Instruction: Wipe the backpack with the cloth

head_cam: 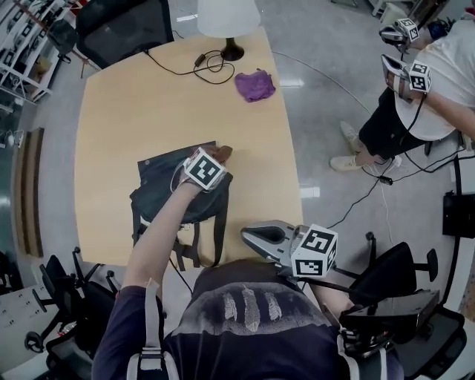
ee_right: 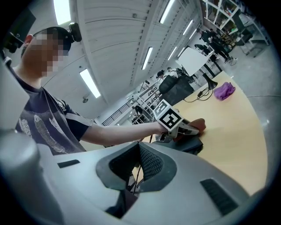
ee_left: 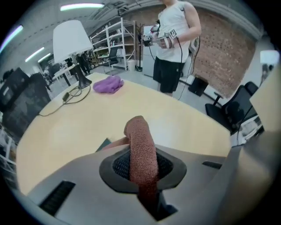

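Mid-wipe, by the look of it. Reading the left gripper [head_cam: 221,154] as clamped on a rolled brown cloth [ee_left: 142,149], with the roll poking out past the jaws and sitting at the far right corner of the dark backpack [head_cam: 174,191]. Finding the backpack flat on the desk [head_cam: 126,111], with its straps [head_cam: 194,249] hanging over the near edge. Placing the right gripper [head_cam: 256,235] off to the backpack's right and clear of it, jaws together, nothing in them, bracing nothing. Noting a purple cloth [head_cam: 254,84] well beyond the backpack, by the lamp [head_cam: 230,22], not in use. Also a second person [head_cam: 430,89] far to the backpack's right, not involved.

Next, probably: drag the brown cloth from that corner across the top panel toward the straps, keeping downward pressure. Expect soft fabric to bunch or slide under the stroke. Consider pinning the backpack's near side with the right gripper first. Cannot tell how much of the panel is already clean.
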